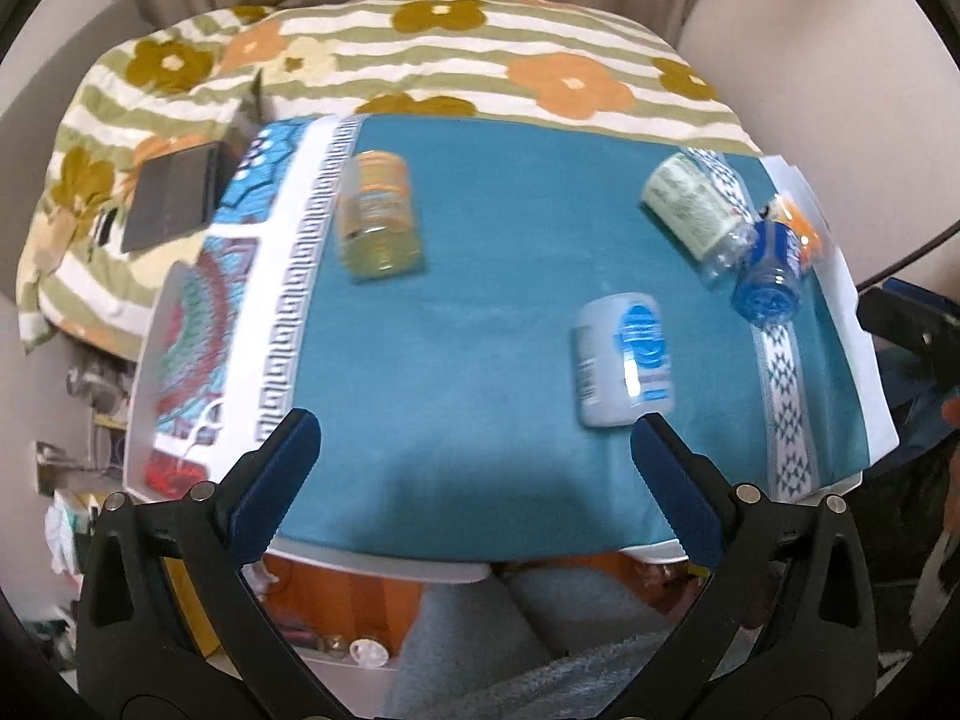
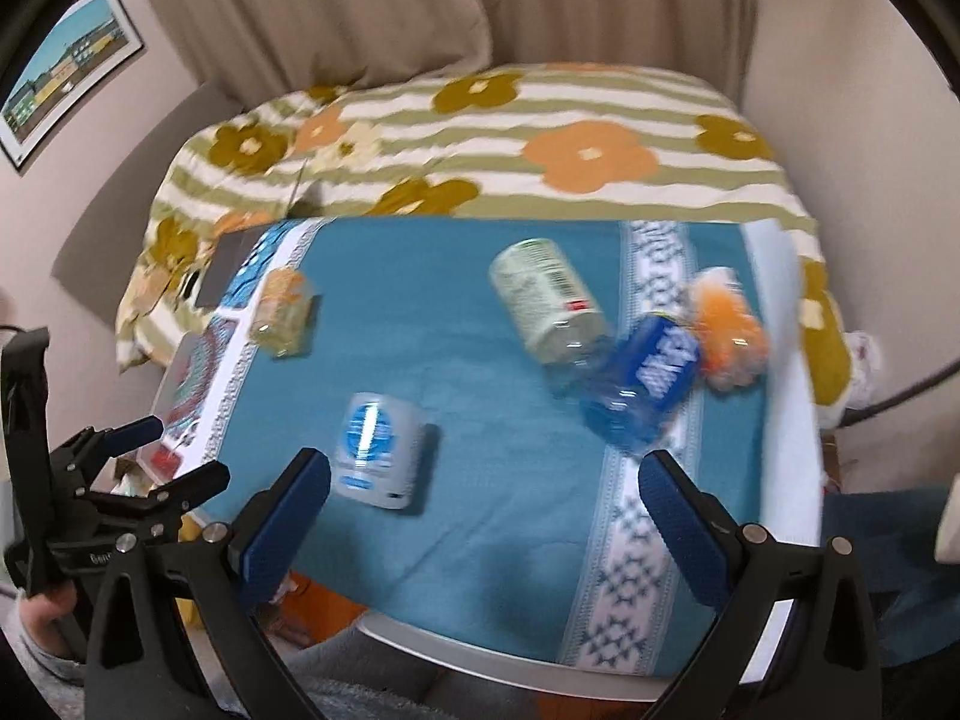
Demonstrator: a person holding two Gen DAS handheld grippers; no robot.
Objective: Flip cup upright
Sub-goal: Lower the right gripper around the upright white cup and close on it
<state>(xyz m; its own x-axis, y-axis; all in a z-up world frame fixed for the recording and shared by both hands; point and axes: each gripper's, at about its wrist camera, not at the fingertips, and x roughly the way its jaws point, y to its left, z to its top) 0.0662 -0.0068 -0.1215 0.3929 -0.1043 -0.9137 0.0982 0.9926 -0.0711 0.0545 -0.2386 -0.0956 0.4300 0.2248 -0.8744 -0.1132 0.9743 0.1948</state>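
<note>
I see the white cup lying on its side just ahead-right of my released left gripper, nearer than the released right gripper

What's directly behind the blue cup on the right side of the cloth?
An orange cup lies just behind the blue cup, apparently touching it. Its near end is covered by the blue cup, so its opening cannot be seen.

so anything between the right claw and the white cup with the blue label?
Nothing visible. The right claw is open over the near table edge, and only bare teal cloth lies between it and the white cup. The green, blue and orange cups sit off to the right.
</note>
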